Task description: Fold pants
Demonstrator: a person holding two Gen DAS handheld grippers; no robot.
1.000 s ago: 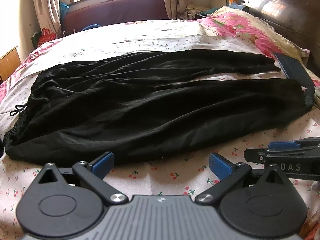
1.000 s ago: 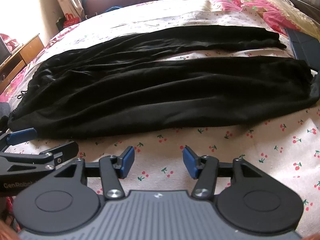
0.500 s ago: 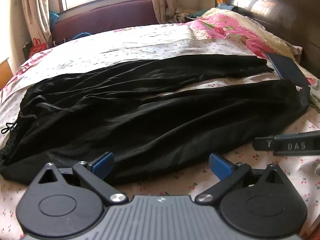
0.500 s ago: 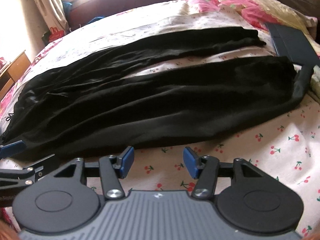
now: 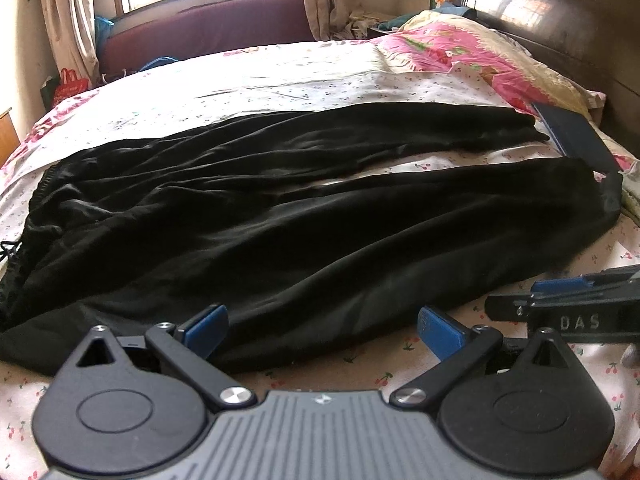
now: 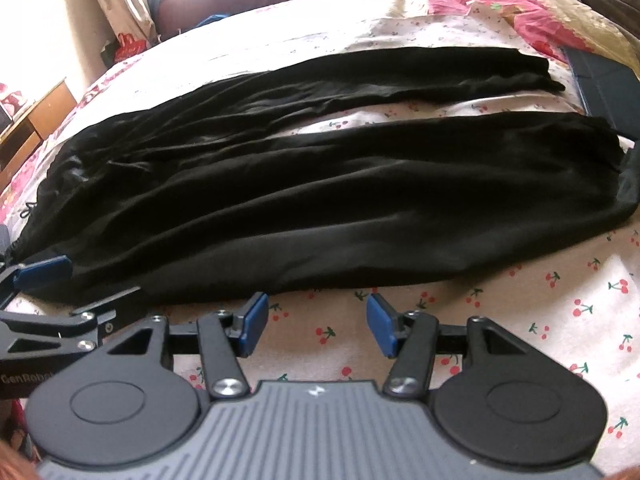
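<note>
The black pants (image 5: pixel 288 216) lie spread flat across the bed (image 5: pixel 280 92), waistband toward its left edge, the two legs stretching apart toward the headboard (image 5: pixel 568 20) end, where a dark blue flat case (image 5: pixel 576 140) rests by the cuffs. The left gripper (image 5: pixel 322 326) sits at the pants' near hem, jaws wide, one blue pad touching the fabric. The right gripper (image 6: pixel 312 320) hovers over the cherry-print sheet (image 6: pixel 540 300) just beside the hem, jaws open and holding nothing.
</note>
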